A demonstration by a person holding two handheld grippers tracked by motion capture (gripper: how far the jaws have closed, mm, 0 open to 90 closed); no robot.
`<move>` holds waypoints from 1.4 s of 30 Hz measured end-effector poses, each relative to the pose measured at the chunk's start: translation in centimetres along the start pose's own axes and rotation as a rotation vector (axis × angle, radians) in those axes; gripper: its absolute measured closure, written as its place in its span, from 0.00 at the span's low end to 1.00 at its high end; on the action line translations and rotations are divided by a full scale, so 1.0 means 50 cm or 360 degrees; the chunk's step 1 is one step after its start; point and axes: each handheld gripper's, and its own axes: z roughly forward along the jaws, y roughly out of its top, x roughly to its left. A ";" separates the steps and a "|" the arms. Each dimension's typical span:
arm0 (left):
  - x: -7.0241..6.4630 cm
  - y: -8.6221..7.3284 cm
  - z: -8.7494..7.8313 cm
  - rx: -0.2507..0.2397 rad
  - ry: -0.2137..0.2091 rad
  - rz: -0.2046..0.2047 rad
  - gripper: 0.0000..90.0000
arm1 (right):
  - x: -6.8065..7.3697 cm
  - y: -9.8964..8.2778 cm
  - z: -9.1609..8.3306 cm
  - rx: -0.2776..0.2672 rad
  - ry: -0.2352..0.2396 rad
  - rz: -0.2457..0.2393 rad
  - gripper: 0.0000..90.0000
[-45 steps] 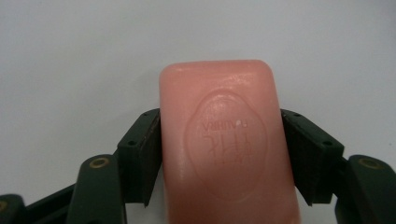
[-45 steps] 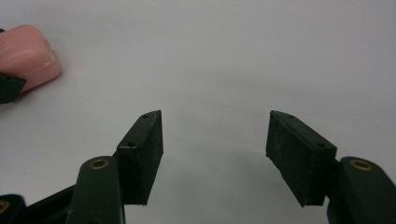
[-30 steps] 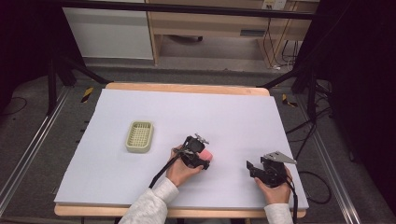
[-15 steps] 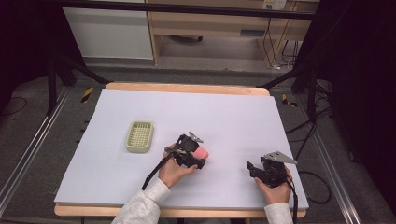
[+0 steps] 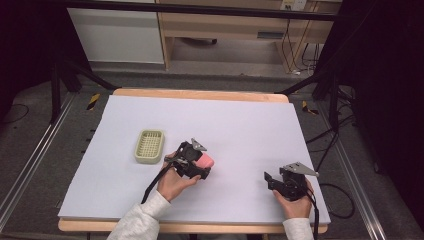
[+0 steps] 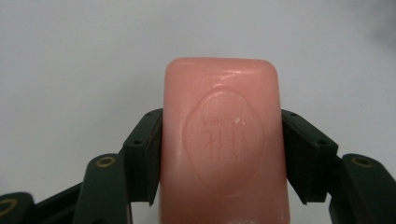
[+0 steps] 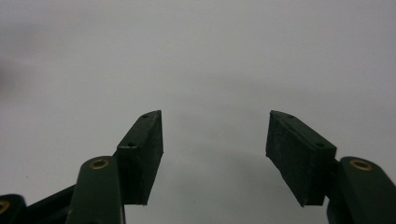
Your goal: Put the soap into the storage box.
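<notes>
A pink bar of soap (image 6: 222, 144) with an embossed oval stamp sits between the jaws of my left gripper (image 6: 219, 126), which is shut on its two long sides. In the high view the soap (image 5: 206, 161) shows at the tip of the left gripper (image 5: 197, 162), held a little above the white table sheet near the middle front. A pale green slotted soap dish (image 5: 149, 146) lies on the sheet just left of that hand. My right gripper (image 5: 272, 181) rests at the front right, its jaws open and bare (image 7: 215, 135) over plain white surface.
The white sheet (image 5: 240, 125) covers a wooden table (image 5: 200, 93). Black frame legs (image 5: 75, 70) and cables (image 5: 330, 145) stand around the table's sides. A wooden cabinet (image 5: 225, 30) stands behind.
My left gripper has carried the soap leftward and slightly back, closer to the green dish. The right gripper has stayed in place.
</notes>
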 end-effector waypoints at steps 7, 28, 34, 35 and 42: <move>0.021 -0.014 -0.019 -0.0018 0.0015 -0.0025 0.41 | 0.000 -0.001 0.000 0.0008 0.0001 0.0004 0.41; 0.099 -0.055 -0.074 -0.0092 0.0086 -0.0167 0.41 | 0.000 0.000 0.001 0.0001 -0.0003 0.0005 0.41; 0.119 -0.053 -0.094 -0.0113 0.0121 -0.0192 0.41 | 0.000 0.000 0.001 -0.0004 -0.0007 -0.0002 0.40; 0.121 -0.053 -0.096 -0.0117 0.0128 -0.0196 0.41 | 0.001 0.000 0.001 -0.0004 -0.0006 -0.0002 0.40; 0.148 -0.044 -0.112 -0.0132 0.0181 -0.0236 0.41 | 0.001 0.000 0.001 -0.0006 -0.0008 0.0000 0.40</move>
